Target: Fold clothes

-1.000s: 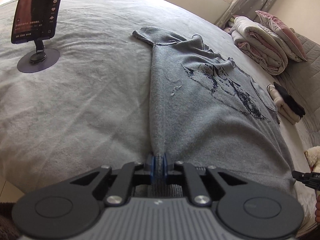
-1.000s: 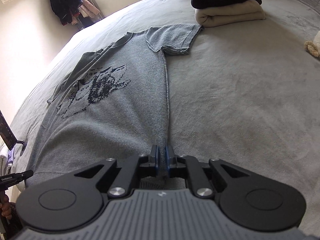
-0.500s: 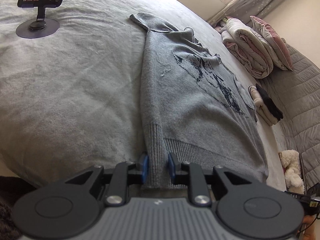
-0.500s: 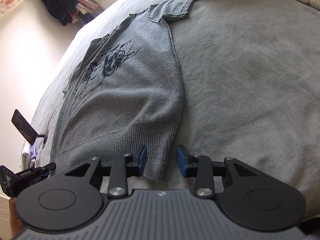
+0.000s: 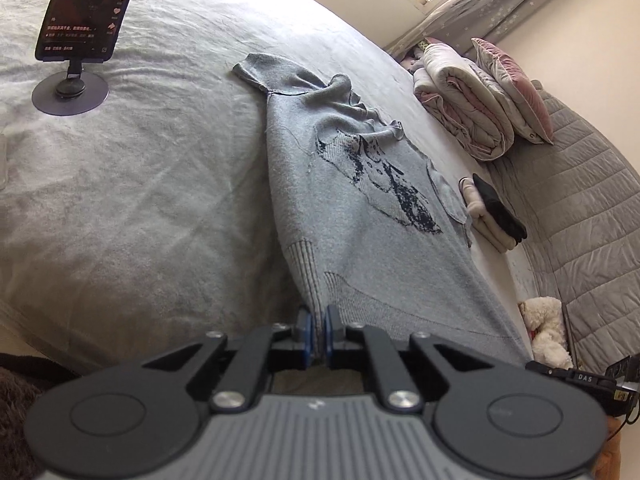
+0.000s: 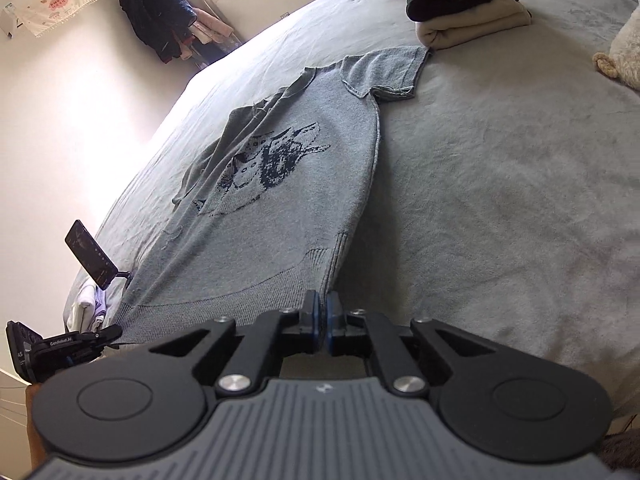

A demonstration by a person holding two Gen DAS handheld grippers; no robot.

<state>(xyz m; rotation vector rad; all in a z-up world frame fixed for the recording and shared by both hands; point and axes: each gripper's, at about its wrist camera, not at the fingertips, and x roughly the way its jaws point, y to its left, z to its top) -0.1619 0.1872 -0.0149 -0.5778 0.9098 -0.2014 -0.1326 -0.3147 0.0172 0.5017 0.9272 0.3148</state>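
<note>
Tongs both clamped for me: left gripper (image 5: 319, 334) and right gripper (image 6: 321, 326) each pinch a hem corner of the grey sweater (image 5: 352, 200), which lies spread across the bed (image 5: 140, 184) toward its far edge

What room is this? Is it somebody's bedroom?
Most likely a bedroom. A big bed fills the view, a rolled quilt and a pillow sit at its far end, and clothes hang by the window. A grey sweater lies spread for folding.
</note>
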